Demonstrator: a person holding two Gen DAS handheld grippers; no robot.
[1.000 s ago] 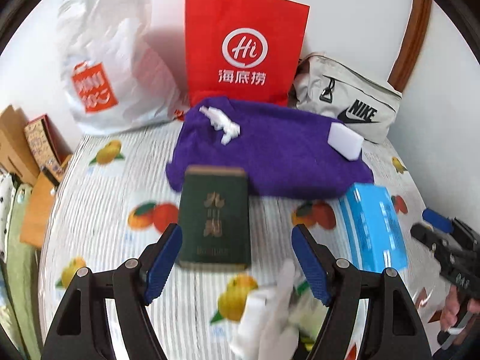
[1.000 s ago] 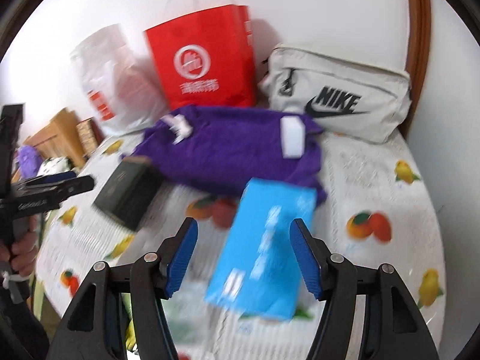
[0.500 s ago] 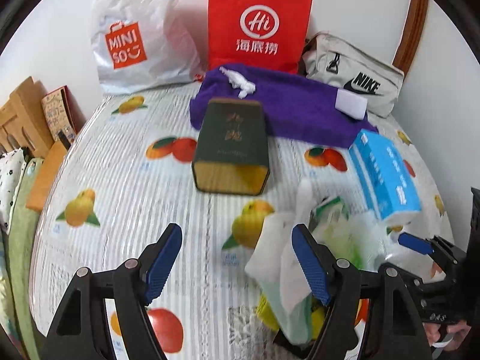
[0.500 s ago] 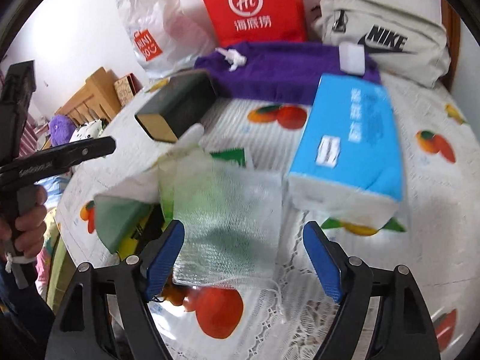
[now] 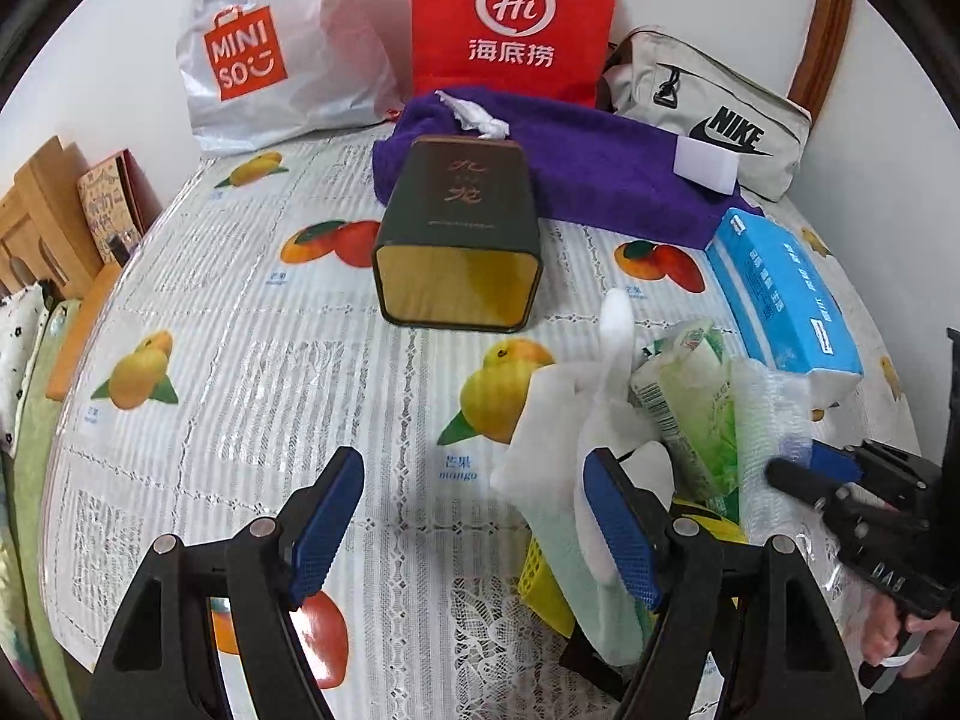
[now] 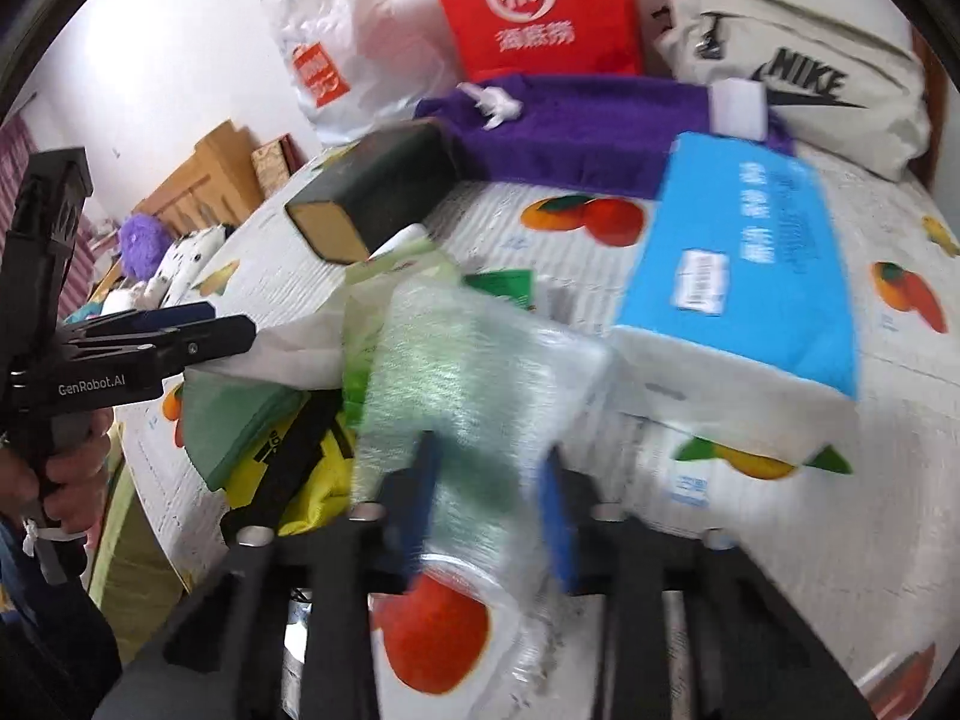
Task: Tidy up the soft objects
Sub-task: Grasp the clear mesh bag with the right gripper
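Note:
A clear plastic-wrapped mesh pack (image 6: 480, 372) lies on a pile of soft items at the table's near edge. My right gripper (image 6: 489, 504) is shut on its near end; it also shows in the left wrist view (image 5: 798, 474). The pile holds a white cloth (image 5: 576, 420), a green tissue pack (image 5: 690, 396) and a yellow item (image 6: 312, 480). My left gripper (image 5: 474, 528) is open and empty, just left of the pile. A purple towel (image 5: 576, 162) lies at the back with a white sponge (image 5: 705, 165) on it.
A dark green tin (image 5: 459, 234) lies mid-table. A blue tissue box (image 5: 786, 294) lies right of it. A Miniso bag (image 5: 270, 54), a red paper bag (image 5: 513, 18) and a Nike pouch (image 5: 714, 114) stand along the wall. A bed and wooden furniture (image 5: 36, 222) are at left.
My right gripper has closed its fingers onto the mesh pack, from wide open half a second ago. My left gripper has pulled back a little and stays open.

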